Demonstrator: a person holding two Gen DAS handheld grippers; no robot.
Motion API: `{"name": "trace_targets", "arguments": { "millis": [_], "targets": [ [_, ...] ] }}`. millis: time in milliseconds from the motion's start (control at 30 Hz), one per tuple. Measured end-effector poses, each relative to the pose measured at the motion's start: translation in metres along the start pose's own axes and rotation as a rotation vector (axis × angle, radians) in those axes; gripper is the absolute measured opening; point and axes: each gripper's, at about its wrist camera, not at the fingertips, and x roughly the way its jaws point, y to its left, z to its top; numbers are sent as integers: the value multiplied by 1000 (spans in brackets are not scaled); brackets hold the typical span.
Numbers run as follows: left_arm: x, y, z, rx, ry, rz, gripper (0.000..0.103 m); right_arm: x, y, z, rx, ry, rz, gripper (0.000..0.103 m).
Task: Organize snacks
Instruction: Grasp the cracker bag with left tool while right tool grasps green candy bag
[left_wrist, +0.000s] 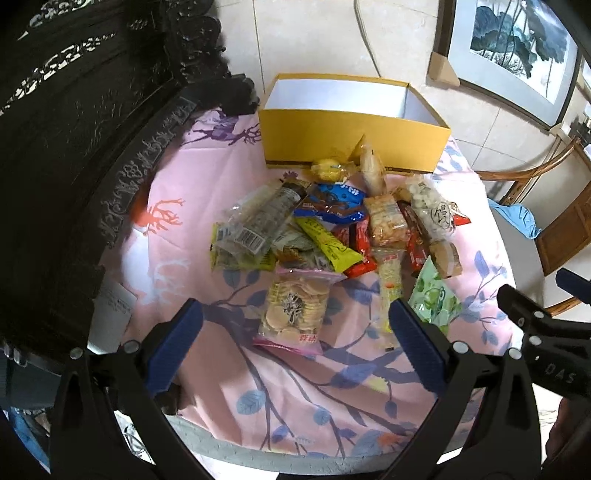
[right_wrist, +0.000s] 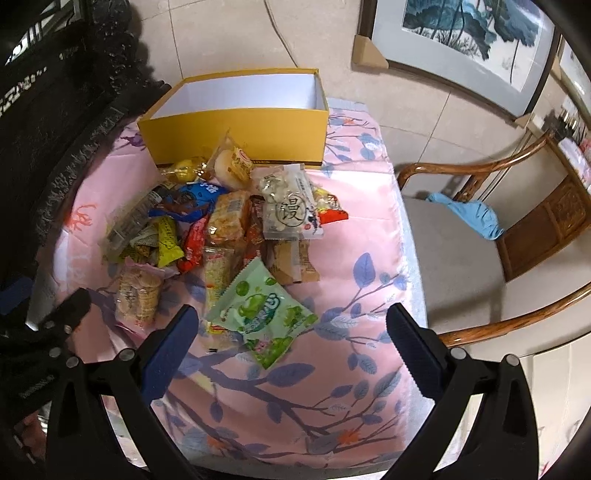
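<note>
Crinkly snack packets (left_wrist: 332, 229) heaped before rectangular yellow cardboard box (left_wrist: 351, 140).

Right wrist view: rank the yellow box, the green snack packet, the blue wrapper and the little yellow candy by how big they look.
1. yellow box, clearly the largest.
2. green snack packet, though it lies nearest the camera, which inflates it.
3. blue wrapper, partly covered by other snacks, so its true size is unsure.
4. yellow candy, the smallest.
</note>
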Motion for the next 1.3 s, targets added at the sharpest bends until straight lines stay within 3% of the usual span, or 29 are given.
{"name": "trace_targets", "arguments": {
  "millis": [200, 333, 633, 733, 800, 833, 867, 900, 967, 1000, 1200, 1300],
  "targets": [
    [2, -2, 2, 22, -10, 28, 101, 2, -3, 2, 14, 3, 17, 102],
    [19, -4, 0, 44, -27, 17, 101, 23, -12, -1, 24, -17, 97, 102],
    [125, -22, -20, 199, 35, 37, 101, 123, -8, -12, -73, 35, 246, 102],
    [160, -22, -26, 189, 109, 27, 101, 143, 10, -19, -200, 36, 252, 102],
    [166, -10, -31, 114, 77, -18, 101, 152, 11, -24, -199, 35, 285, 101],
    [172, -2, -33, 73, 98, -32, 101, 156, 7, -23, -148, 71, 329, 96],
    [173, 5, -32, 25, 114, -69, 97, 155, 2, -21, -96, 83, 333, 80],
    [171, 5, -31, 47, 118, -65, 94, 153, 1, -19, -92, 95, 327, 57],
    [166, 7, -27, 63, 117, -82, 65, 148, -3, -18, -53, 119, 338, 49],
    [165, 8, -25, 64, 128, -83, 62, 145, -5, -19, -41, 125, 343, 38],
    [154, 18, -23, 43, 190, -133, 59, 109, -17, -11, 17, 92, 346, 23],
    [129, 18, -19, 18, 142, -186, 59, 98, -23, -6, 39, 79, 334, 20]
  ]
}}
